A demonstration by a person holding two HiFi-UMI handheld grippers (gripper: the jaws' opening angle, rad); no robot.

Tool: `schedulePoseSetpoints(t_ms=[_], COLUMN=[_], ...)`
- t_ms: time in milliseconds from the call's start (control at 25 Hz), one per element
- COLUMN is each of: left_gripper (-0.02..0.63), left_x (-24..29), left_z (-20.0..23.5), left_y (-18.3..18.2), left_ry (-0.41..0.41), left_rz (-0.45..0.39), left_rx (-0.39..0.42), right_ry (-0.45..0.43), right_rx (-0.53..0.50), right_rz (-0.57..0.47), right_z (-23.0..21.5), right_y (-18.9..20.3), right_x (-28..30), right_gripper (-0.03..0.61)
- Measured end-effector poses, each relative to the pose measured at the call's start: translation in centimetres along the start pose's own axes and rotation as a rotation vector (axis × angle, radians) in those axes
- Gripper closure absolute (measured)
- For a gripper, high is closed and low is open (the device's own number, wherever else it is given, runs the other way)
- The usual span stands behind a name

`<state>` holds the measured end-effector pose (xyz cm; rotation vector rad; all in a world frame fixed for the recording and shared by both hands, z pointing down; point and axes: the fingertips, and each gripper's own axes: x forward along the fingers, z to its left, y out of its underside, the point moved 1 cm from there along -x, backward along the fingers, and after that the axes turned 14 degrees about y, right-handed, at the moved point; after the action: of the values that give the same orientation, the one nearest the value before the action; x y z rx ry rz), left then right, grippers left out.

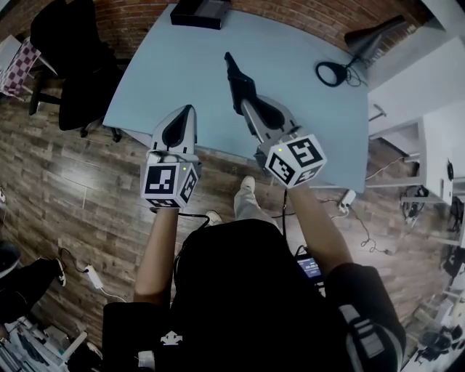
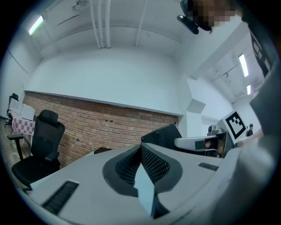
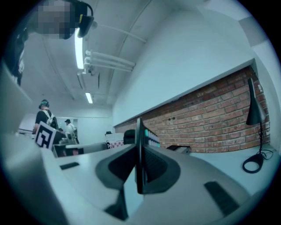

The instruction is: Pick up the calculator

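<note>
The calculator is a thin dark slab, lifted above the pale blue table and gripped at its near end by my right gripper, which is shut on it. In the right gripper view the calculator stands edge-on between the jaws, teal keys showing on its right face. My left gripper hovers over the table's near edge, to the left of the right one, shut with nothing between its jaws. From the left gripper view the calculator shows to the right, with the right gripper behind it.
A black box lies at the table's far edge. A black desk lamp with a ring base stands at the far right. Black office chairs stand left of the table on the wood floor. A brick wall runs behind.
</note>
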<state>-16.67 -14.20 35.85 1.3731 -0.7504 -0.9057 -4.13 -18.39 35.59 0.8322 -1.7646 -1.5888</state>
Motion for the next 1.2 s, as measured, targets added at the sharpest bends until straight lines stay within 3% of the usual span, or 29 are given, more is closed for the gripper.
schedulePoseSetpoints(t_ms=[640,1200], left_gripper=[0.605,0.605], left_x=[-2.6,-1.1], left_z=[-4.2,-9.0], left_y=[-1.3,-2.2], left_ry=[0.061,0.087], left_rz=[-0.027,-0.023], left_rx=[0.017,0.045], right_ry=[0.035,0.033], right_rx=[0.002,0.030], right_rz=[-0.023,-0.044], right_z=[2.0,-0.3], right_y=[-0.5,-1.4], right_x=[-6.0,-9.9], right_gripper=[0.531,0.531])
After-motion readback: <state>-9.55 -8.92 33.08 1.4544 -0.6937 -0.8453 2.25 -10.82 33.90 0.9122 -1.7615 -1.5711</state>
